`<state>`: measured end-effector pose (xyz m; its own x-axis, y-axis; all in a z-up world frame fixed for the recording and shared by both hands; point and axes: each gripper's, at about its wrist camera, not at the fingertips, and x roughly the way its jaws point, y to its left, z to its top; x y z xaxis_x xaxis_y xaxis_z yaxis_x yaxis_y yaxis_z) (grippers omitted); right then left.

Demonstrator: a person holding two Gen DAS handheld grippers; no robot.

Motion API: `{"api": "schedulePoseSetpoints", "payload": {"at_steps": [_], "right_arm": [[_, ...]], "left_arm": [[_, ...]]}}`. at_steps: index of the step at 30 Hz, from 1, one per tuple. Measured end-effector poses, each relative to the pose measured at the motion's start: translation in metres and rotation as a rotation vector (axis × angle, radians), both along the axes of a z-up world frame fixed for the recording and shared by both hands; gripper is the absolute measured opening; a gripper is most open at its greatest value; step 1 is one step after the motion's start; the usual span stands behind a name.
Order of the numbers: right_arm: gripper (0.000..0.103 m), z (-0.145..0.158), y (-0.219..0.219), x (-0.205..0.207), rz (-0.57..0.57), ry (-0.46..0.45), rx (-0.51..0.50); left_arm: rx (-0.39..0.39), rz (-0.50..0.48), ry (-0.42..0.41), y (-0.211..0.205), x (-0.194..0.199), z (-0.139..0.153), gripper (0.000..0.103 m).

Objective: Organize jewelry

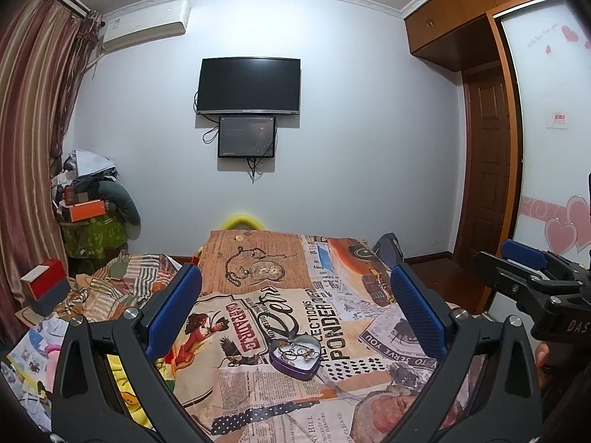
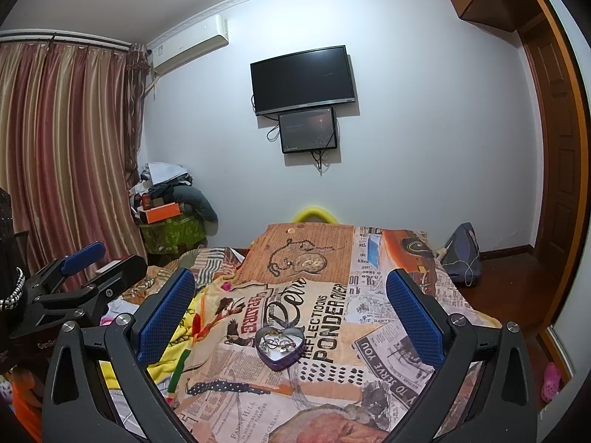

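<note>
Left claw [image 1: 295,291] spread wide, empty. Right claw [image 2: 291,291] also wide, empty. Purple heart-shaped tin [image 1: 294,358] holding tangled jewelry [image 1: 297,352] lies on the newsprint-pattern blanket [image 1: 369,336], lower centre of both frames, between each claw's blue pads, untouched. Right claw's view: tin [image 2: 279,347] slightly left of centre.

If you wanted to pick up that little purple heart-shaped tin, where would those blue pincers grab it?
Probably by its rim, from straight above. The heart-shaped tin sits open side up on the printed cloth, its low wall thin enough for one pad inside and one outside. The near side wall looks best, away from the tangled jewelry inside. Both the left gripper and right gripper are open and empty.
</note>
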<state>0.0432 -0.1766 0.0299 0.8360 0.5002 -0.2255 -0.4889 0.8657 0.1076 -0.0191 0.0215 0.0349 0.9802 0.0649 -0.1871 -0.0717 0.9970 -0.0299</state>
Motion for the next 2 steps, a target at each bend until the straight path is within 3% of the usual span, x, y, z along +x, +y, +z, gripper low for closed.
{"api": "schedulePoseSetpoints", "payload": {"at_steps": [2], "right_arm": [[0.103, -0.0008, 0.0008, 0.0006, 0.001, 0.001, 0.0]], "left_arm": [[-0.004, 0.0, 0.004, 0.0017, 0.0009, -0.0012, 0.103]]}}
